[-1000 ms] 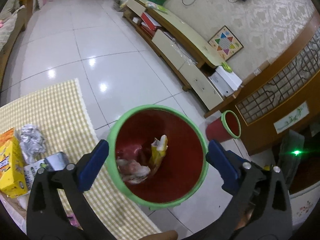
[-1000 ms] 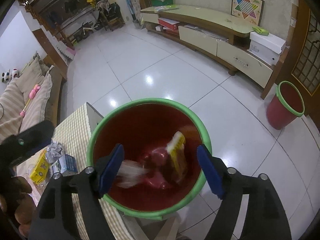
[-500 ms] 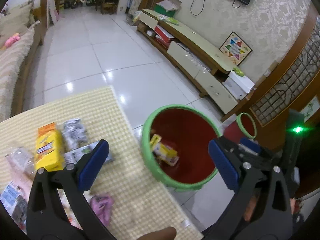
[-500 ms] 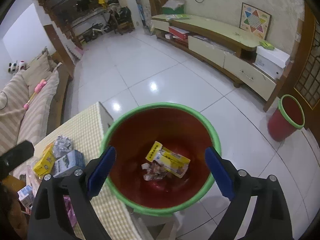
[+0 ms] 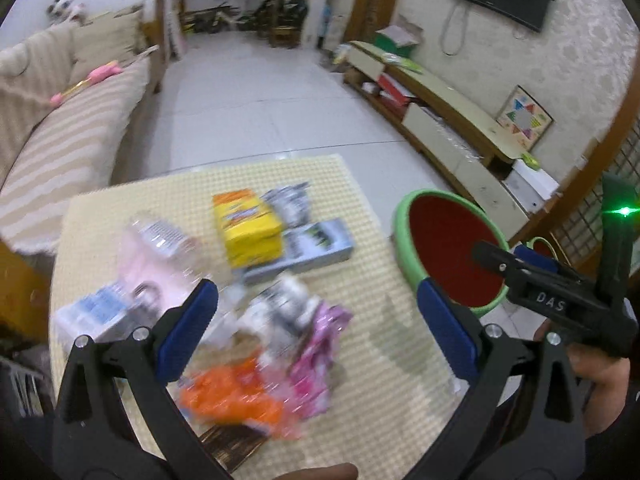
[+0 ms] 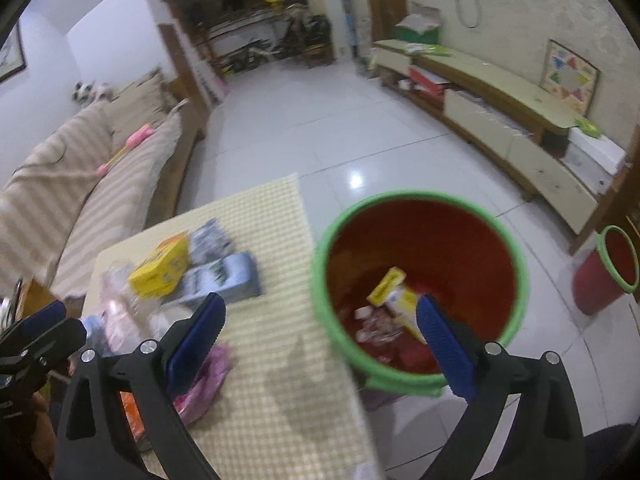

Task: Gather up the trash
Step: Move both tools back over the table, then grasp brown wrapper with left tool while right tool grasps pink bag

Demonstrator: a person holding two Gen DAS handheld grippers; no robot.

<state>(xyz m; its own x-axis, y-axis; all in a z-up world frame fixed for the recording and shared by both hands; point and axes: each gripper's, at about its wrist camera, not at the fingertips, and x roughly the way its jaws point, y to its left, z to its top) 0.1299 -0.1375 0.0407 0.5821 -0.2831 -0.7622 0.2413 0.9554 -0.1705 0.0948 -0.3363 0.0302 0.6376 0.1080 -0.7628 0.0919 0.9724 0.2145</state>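
A red bin with a green rim (image 5: 448, 248) (image 6: 420, 272) stands beside the table's right edge, with a yellow box (image 6: 394, 292) and wrappers inside. Trash lies on the checked tablecloth (image 5: 384, 360): a yellow box (image 5: 248, 228), a grey box (image 5: 312, 248), a clear bottle (image 5: 164, 248), a pink wrapper (image 5: 316, 352), an orange wrapper (image 5: 232, 396). My left gripper (image 5: 316, 324) is open and empty above the pink wrapper. My right gripper (image 6: 320, 336) is open and empty over the table's edge and the bin's rim; it also shows in the left wrist view (image 5: 532, 276).
A striped sofa (image 5: 60, 132) stands left of the table. A second red bin (image 6: 604, 268) stands at the right by a low TV cabinet (image 6: 500, 120). White tiled floor (image 5: 260, 108) lies beyond the table.
Both grippers have swung left from over the bin toward the table. The trash on the cloth now sits under my left gripper, and the bin has shifted right in both views.
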